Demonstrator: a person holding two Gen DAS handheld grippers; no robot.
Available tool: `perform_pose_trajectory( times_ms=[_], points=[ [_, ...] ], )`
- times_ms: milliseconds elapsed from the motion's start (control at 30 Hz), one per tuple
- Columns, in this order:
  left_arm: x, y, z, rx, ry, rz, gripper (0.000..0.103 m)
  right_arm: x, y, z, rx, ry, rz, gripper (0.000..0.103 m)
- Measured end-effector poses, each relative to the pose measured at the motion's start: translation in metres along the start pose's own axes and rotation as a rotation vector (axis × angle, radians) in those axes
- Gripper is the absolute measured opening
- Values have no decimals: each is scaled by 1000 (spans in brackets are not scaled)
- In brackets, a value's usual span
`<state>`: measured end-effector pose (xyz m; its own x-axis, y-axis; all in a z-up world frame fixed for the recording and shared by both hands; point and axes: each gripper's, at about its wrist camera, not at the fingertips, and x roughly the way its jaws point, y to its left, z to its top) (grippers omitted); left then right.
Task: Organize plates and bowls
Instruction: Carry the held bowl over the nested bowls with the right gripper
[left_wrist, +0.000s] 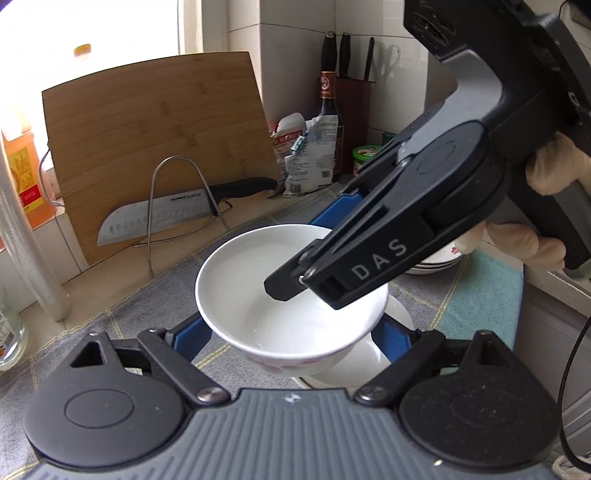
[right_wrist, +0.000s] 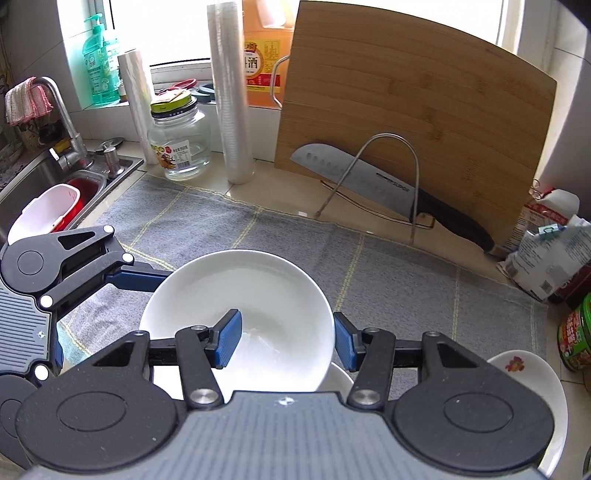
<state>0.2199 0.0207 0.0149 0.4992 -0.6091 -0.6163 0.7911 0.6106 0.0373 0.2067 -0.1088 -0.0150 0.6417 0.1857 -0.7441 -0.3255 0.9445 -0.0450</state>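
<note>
A white bowl with a red pattern on its outside hangs above the grey cloth. My left gripper is shut on it, a blue finger on each side of the bowl. In the right wrist view one of its fingers touches the bowl's left rim. My right gripper is shut on the bowl's wall, one pad inside and one outside. From the left wrist view it reaches in from the right. A white dish lies just beneath the bowl.
A flowered bowl sits at the right, with stacked bowls behind the hand. A cutting board, a knife and a wire rack stand at the back. A sink lies left. A jar, bags and cans line the edges.
</note>
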Motion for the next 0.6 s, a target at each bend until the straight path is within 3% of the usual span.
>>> perform_pose_trajectory(
  times_ms=[267, 600],
  points=[
    [12, -17, -1, 26, 16, -57, 92, -5, -17, -21, 50, 20, -38, 59],
    [23, -25, -10, 31, 55, -64, 92, 0, -18, -35, 73, 36, -41, 59]
  ],
)
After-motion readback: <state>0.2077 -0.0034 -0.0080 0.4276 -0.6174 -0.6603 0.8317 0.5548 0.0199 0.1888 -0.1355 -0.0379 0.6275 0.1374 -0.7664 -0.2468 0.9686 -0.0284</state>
